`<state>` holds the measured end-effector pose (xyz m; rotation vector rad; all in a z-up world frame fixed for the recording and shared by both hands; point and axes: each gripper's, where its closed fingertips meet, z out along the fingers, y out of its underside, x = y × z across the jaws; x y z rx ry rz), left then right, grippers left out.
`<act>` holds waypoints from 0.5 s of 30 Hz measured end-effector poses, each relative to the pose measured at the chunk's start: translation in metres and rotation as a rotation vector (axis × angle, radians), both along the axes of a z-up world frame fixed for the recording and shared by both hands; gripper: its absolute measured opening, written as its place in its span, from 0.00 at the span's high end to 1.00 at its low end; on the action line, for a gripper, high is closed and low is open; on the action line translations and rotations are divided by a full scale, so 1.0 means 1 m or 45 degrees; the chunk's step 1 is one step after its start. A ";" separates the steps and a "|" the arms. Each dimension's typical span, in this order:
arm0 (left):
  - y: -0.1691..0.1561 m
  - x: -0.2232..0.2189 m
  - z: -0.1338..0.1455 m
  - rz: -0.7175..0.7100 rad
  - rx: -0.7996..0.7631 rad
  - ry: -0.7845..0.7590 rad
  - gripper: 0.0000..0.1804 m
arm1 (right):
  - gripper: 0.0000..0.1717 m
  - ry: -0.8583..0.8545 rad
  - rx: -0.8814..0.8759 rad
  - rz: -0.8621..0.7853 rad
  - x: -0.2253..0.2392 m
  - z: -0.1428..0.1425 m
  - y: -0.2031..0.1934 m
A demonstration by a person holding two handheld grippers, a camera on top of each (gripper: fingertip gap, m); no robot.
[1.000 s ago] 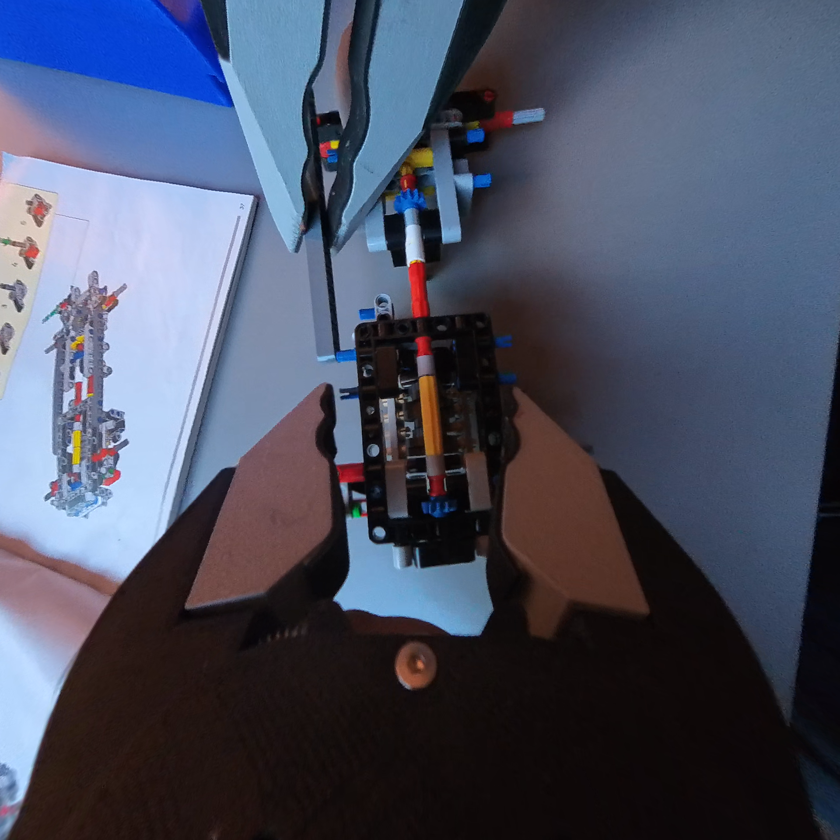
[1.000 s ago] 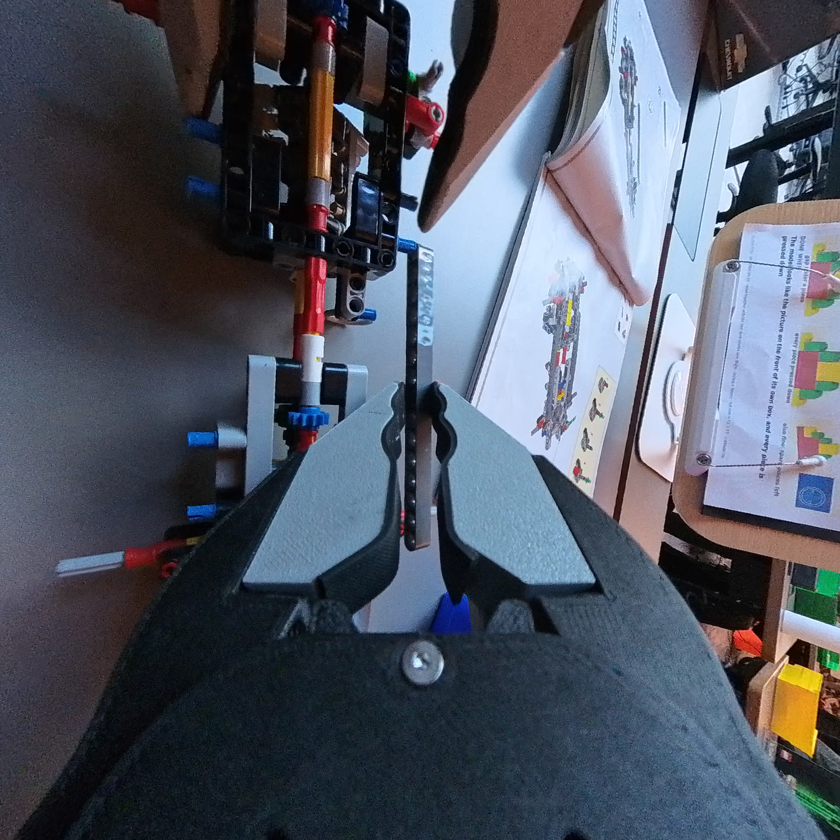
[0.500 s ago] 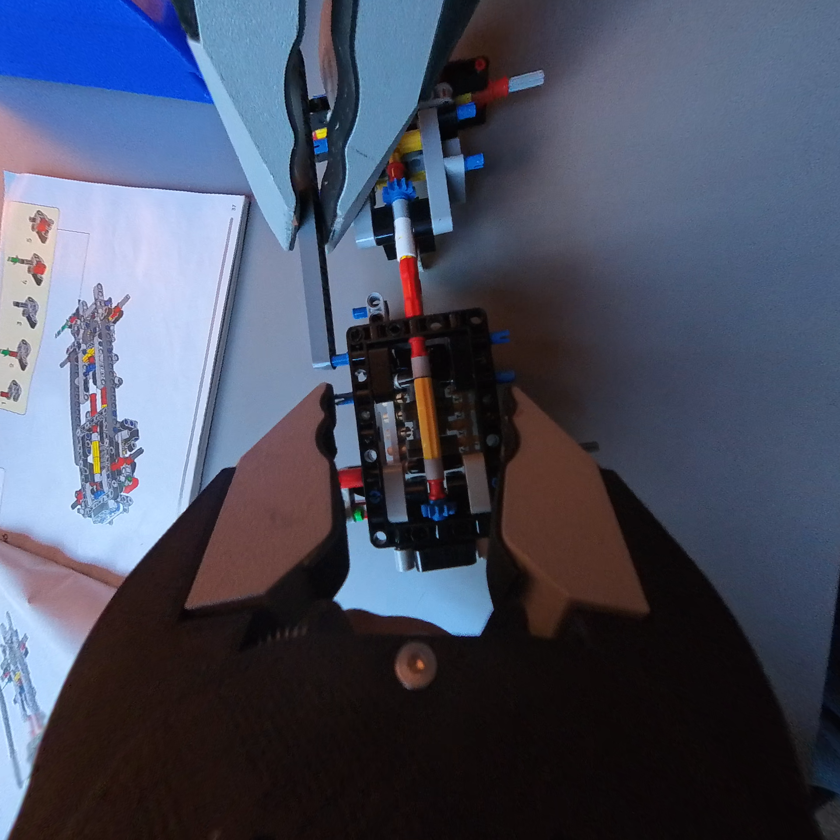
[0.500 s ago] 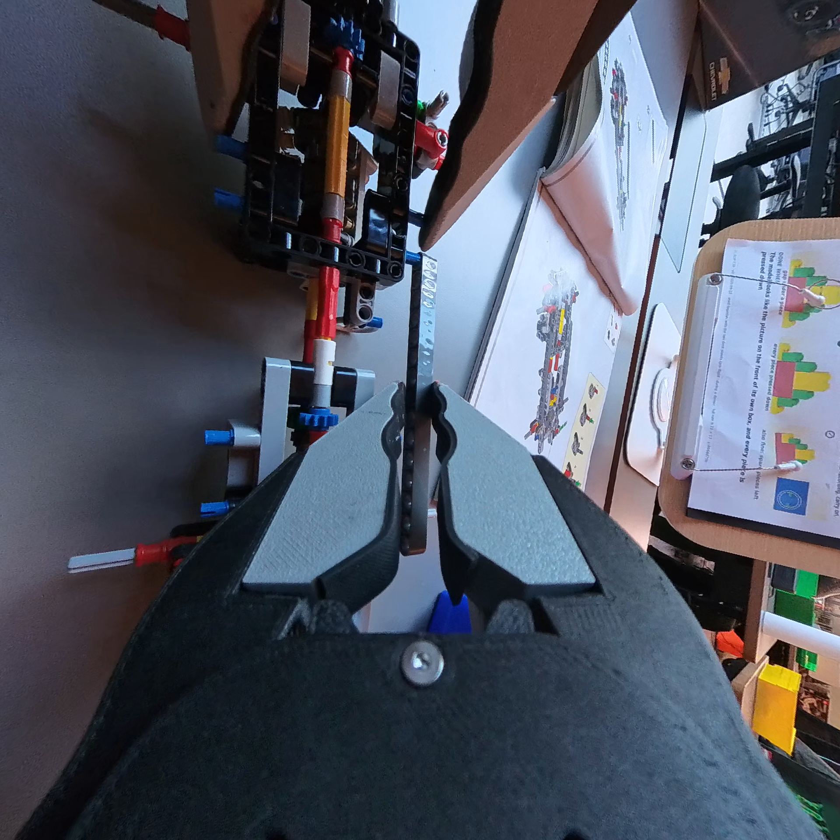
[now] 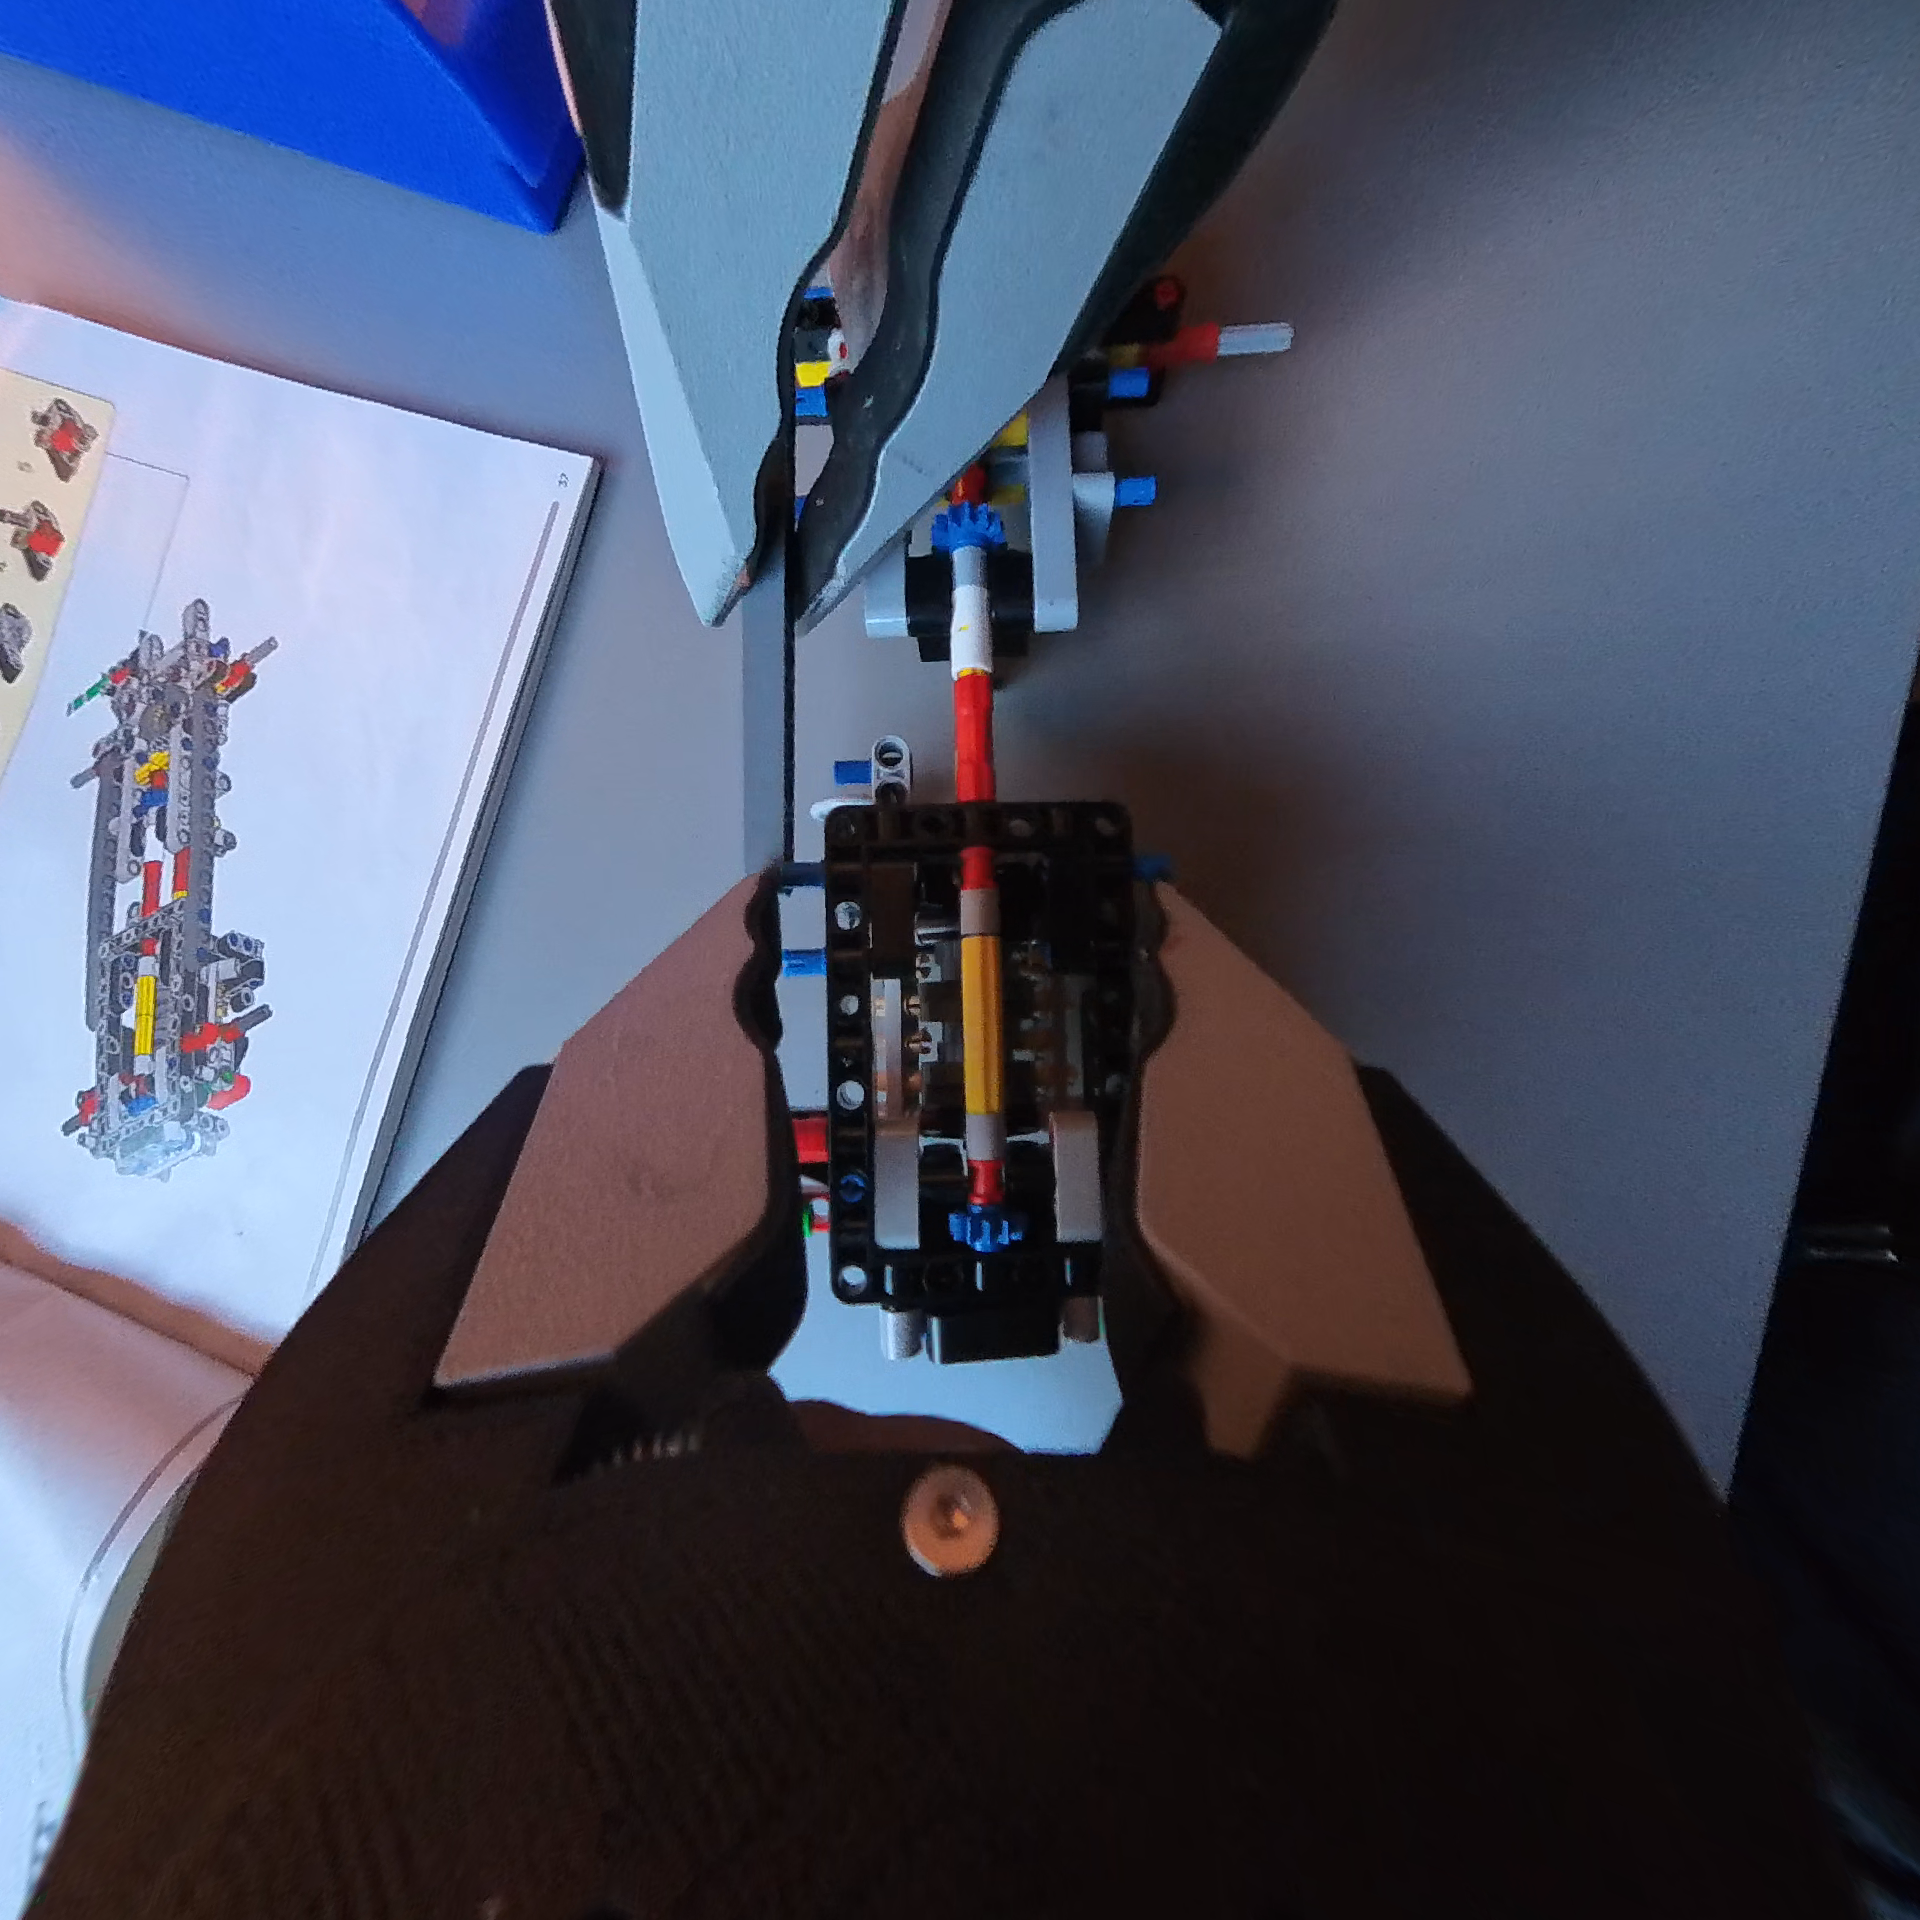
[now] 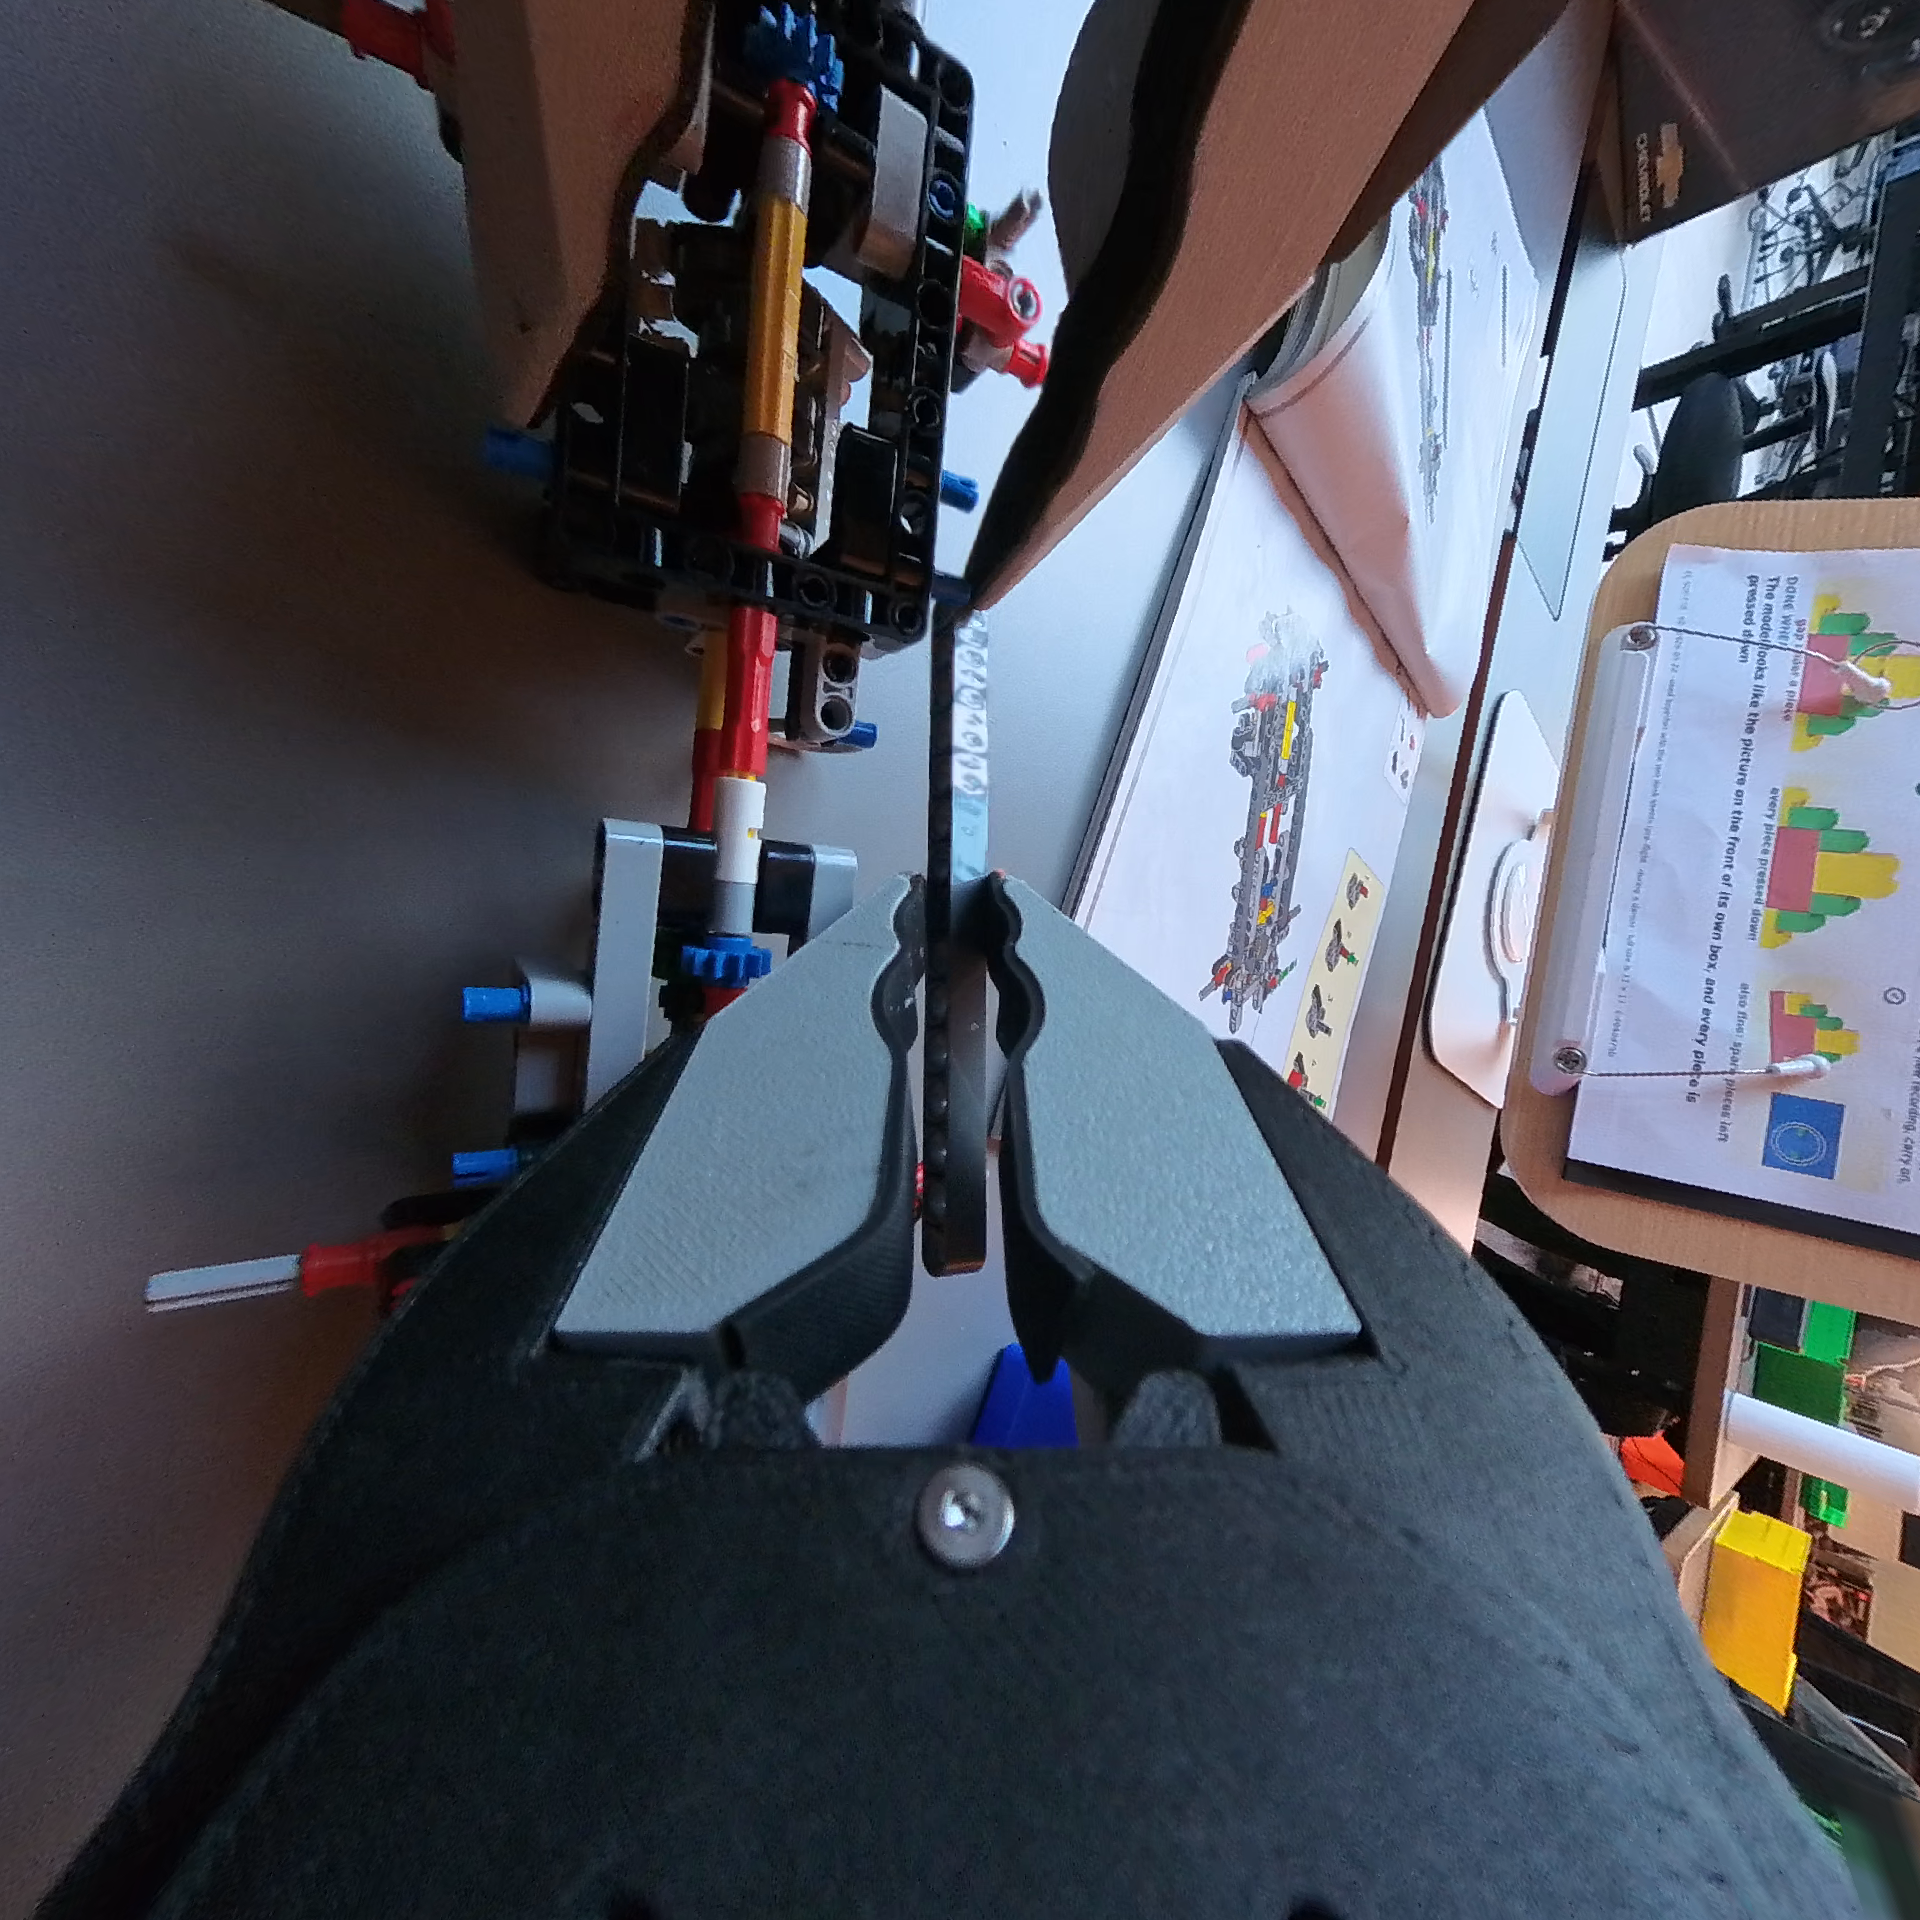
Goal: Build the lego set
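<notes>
Squarely between tool (image 5: 961, 914) pads (image 5: 1236, 1081): frame (image 5: 977, 1049)

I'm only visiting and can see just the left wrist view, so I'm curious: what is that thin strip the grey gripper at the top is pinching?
Observer: In the right wrist view the strip is a long toy building beam with a row of holes, pressed between the right gripper's two grey fingers.
Operator: Does it reach the black frame?
Observer: Its far end stops beside the frame's near corner. I cannot tell whether they touch.
Operator: What lies beyond the booklet?
Observer: A wooden board carrying a printed sheet with coloured block pictures.
</notes>
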<state>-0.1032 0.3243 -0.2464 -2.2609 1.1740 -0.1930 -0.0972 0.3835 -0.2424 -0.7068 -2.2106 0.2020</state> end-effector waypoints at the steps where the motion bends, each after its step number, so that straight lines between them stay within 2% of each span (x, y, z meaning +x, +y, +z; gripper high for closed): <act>1: 0.000 -0.001 -0.001 -0.003 0.000 0.021 0.63 | 0.96 0.000 0.000 0.002 0.000 0.000 0.000; 5: 0.000 -0.004 -0.007 -0.027 0.013 0.140 0.63 | 0.95 -0.008 -0.004 0.007 0.000 -0.002 -0.002; 15: 0.002 -0.005 0.000 -0.038 0.035 0.095 0.63 | 0.96 0.029 -0.053 -0.040 0.006 -0.001 0.002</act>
